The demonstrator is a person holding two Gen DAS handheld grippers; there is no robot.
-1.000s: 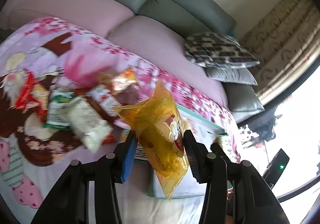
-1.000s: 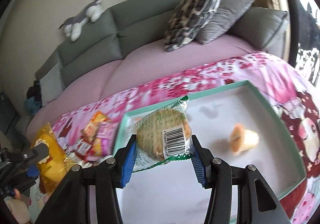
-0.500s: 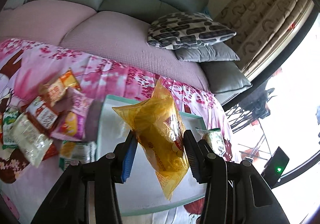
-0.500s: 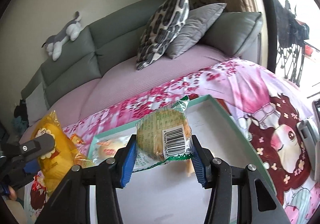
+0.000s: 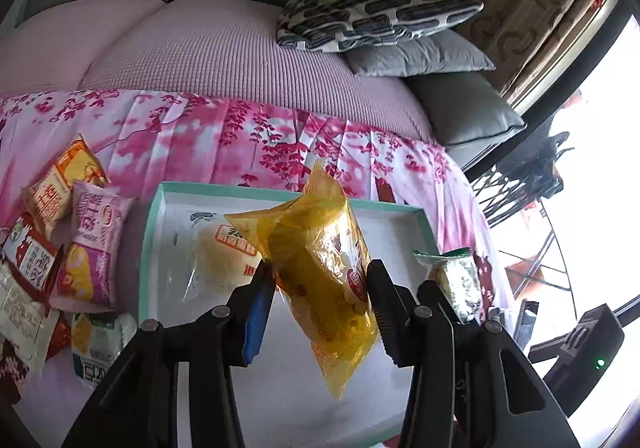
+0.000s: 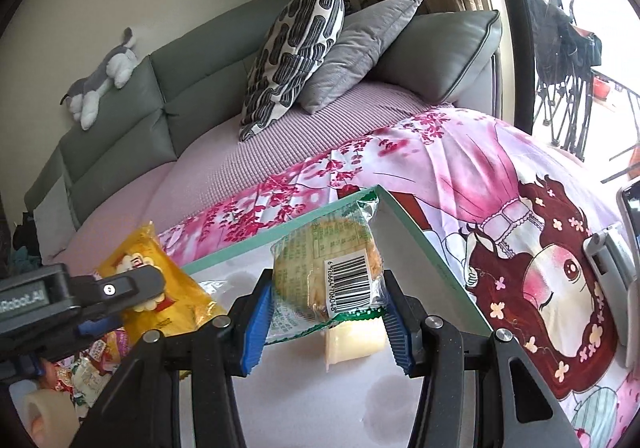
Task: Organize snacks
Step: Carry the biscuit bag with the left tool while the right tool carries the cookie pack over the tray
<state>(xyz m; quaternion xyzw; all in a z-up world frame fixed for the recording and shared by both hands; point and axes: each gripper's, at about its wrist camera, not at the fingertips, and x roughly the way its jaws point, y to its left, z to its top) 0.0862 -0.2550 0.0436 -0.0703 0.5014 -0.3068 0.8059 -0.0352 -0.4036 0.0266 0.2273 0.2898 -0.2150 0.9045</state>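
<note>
Two snack packs are held over the tray at once, one per gripper. Nearest in the left wrist view, the left gripper [image 5: 320, 300] is pinched on a yellow snack bag [image 5: 320, 268] about mid-body, so the bag hangs tilted with its lower corner dangling free above the tray floor; judged as carried in for a drop. In the right wrist view, the right gripper [image 6: 326, 312] is clamped on a round cake in a green-edged wrapper [image 6: 324, 268], barcode facing the lens, gripped across its width so it stays upright. Behind the bags, the white tray with a teal rim [image 5: 150, 244] is seen at frame centre, already holding a clear-wrapped bun [image 5: 224, 252] and a pale cake piece [image 6: 352, 340], the latter half hidden by the held wrapper. Left of the tray, a loose pile of unsorted packets [image 5: 80, 248] lies on the pink floral cloth [image 5: 248, 139], cut off by the frame edge; labels cannot be read. Farther back, cushions [image 5: 372, 15] rest on the sofa in the upper right.
</note>
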